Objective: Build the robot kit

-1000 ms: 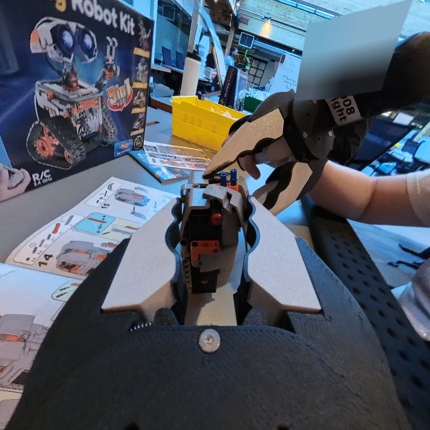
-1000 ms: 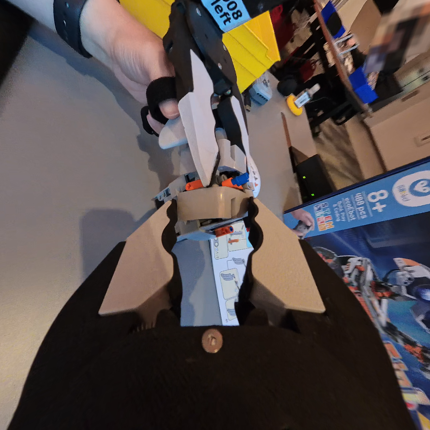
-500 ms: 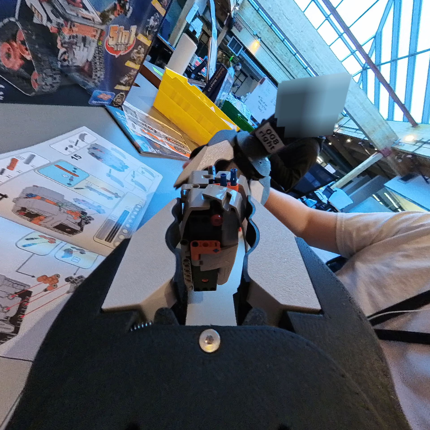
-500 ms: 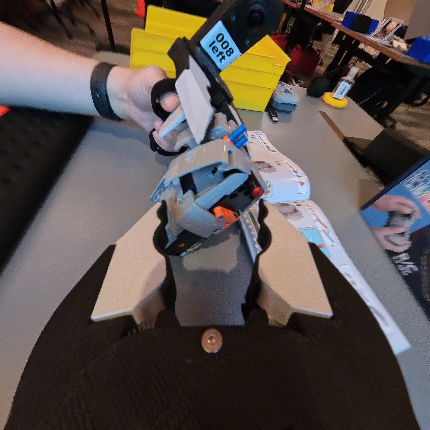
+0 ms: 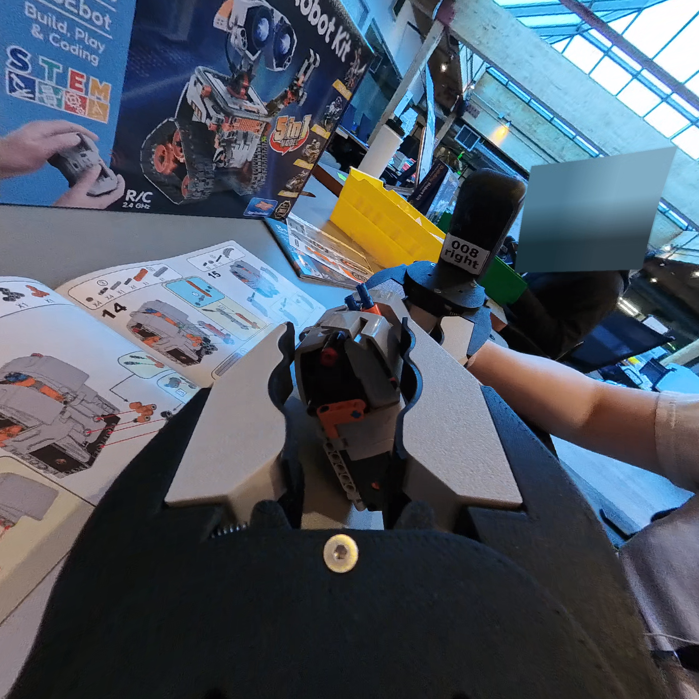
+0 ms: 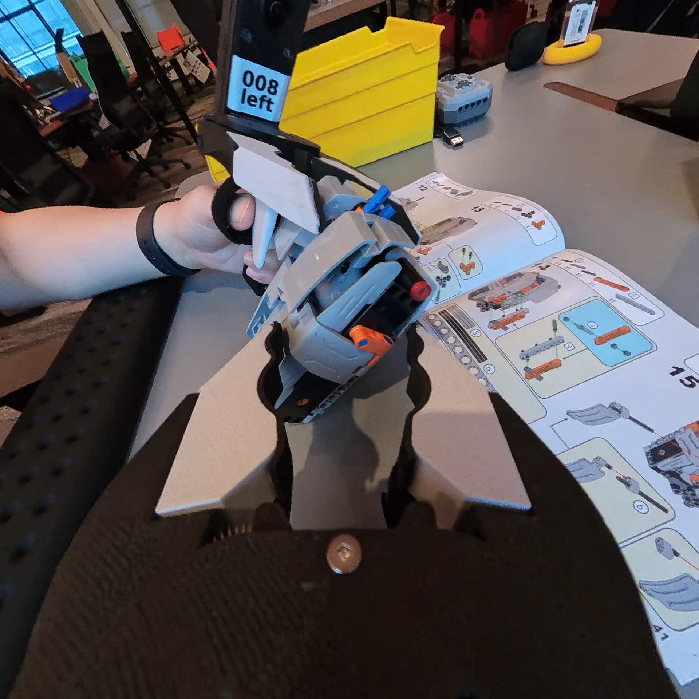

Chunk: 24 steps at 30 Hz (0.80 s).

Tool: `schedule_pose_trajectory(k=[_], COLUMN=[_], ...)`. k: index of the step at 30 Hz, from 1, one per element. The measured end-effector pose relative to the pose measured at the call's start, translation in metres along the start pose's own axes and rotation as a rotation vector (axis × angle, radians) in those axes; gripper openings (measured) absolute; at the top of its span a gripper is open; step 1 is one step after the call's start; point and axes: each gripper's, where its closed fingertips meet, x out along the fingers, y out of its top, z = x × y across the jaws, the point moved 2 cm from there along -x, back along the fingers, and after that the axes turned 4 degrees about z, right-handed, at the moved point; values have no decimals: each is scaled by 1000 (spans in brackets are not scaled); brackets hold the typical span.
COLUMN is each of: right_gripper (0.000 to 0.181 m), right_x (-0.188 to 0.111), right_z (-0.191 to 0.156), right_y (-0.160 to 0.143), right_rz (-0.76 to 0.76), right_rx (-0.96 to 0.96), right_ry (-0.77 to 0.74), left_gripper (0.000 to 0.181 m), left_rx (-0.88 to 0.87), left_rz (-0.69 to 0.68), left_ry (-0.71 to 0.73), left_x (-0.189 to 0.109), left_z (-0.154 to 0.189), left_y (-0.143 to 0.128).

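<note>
- While your left claw (image 5: 346, 382) gripped the grey brick-built model (image 5: 350, 386) between both fingers, the model hung above the grey worktop (image 5: 113, 238), clear of it.
- Your right claw (image 6: 344, 363) stood open, its fingers either side of the model's lower end (image 6: 340, 321); whether they touched it, I could not tell.
- You had an open instruction booklet (image 6: 567, 340) lying flat on the worktop under and beside the model.
- You had a yellow bin (image 6: 363, 94) toward the far edge, a large blue kit box (image 5: 170, 102) standing upright behind the booklet, and a small grey block (image 6: 463, 98) beside the bin.
</note>
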Motion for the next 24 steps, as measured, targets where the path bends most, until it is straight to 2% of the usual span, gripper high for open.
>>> schedule_pose_trajectory(k=[10,19,24], right_gripper=[65,64,64], right_x=[1,0,1], right_z=[-3,-9,-9], right_y=[2,4,5], right_rz=[21,40,43], right_rx=[-73,-182,-186], right_ry=[-28,-18,-21], left_gripper=[61,59,69], left_rx=[90,209,308], left_rz=[30,13,10], left_ry=[74,-29,21], left_x=[0,-4,3], left_z=[4,16,18], left_y=[-2,-1,-8])
